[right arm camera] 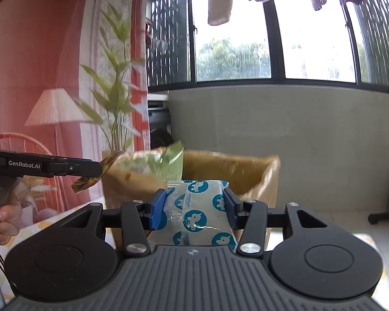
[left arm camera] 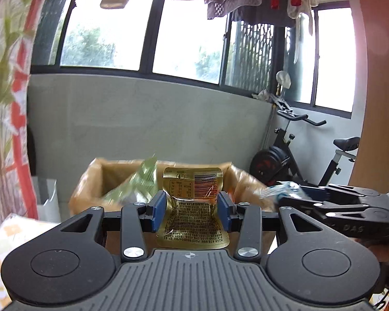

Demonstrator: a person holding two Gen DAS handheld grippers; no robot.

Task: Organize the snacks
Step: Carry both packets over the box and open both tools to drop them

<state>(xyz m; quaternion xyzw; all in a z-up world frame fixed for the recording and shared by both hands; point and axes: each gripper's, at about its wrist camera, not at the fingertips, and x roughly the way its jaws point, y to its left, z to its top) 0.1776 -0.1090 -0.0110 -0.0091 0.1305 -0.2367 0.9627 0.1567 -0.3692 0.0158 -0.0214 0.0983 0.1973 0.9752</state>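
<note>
My left gripper [left arm camera: 192, 208] is shut on a gold snack packet [left arm camera: 193, 202] with a barcode, held up in front of the open cardboard box [left arm camera: 90, 181]. My right gripper [right arm camera: 194, 208] is shut on a clear packet with blue unicorn circles [right arm camera: 197, 212], held before the same cardboard box [right arm camera: 259, 178]. A blurred green snack bag [left arm camera: 140, 181] is in mid-air over the box; it also shows in the right wrist view [right arm camera: 166, 165]. The right gripper with its packet shows at the right of the left wrist view [left arm camera: 280, 191]. The left gripper shows at the left of the right wrist view [right arm camera: 90, 173].
A grey low wall under windows stands behind the box. An exercise bike [left arm camera: 298, 155] is at the right. A curtain with a plant print [right arm camera: 111, 90] hangs at the left. A checked tablecloth [left arm camera: 2, 246] lies below. Laundry hangs overhead.
</note>
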